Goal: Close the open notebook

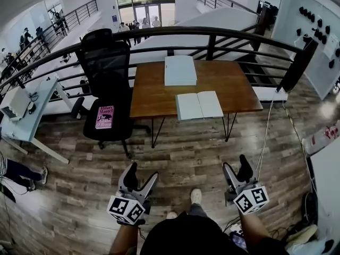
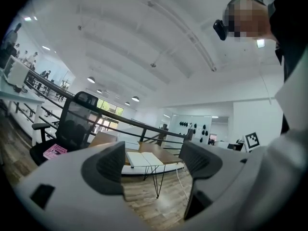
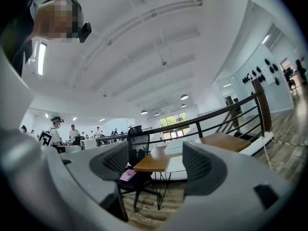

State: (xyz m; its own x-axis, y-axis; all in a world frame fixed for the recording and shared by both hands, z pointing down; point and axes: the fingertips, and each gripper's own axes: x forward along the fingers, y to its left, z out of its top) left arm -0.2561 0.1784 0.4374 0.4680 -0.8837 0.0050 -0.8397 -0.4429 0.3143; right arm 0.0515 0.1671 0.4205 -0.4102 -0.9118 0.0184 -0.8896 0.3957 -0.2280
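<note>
Head view: I stand on the grey-brown plank floor [image 1: 180,153], well short of the brown wooden table on black hairpin legs [image 1: 154,97]; nothing on it is within reach yet.
Open white-paged notebook [image 1: 198,105]: lies flat, both pages up, at the table's near edge toward its right end; the spine runs away from me, so I judge one half can be swung over the other.
Left gripper [image 1: 142,172]: held out level, jaws spread wide, nothing between the pads; its own view frames the notebook far off in the gap.
Right gripper [image 1: 237,163]: level too, jaws wide apart, nothing held; table edge and chair show through its gap.
White closed rectangular pad [image 1: 180,70]: rests at the table's far side, apart from the notebook; no part of the job.
Black mesh office chair [image 1: 106,73]: stands at the table's left end with a pink paperback [image 1: 104,117] on its seat; left of my path.
Black metal railing [image 1: 212,33]: runs behind the table.
Step in hand: approach; notebook untouched.
Next move, my judgement: walk in, slip one jaw under a cover's outer edge, fold it across; steady the other half with the second tool.
Risk: a thin cover flat on wood may be hard to catch.
</note>
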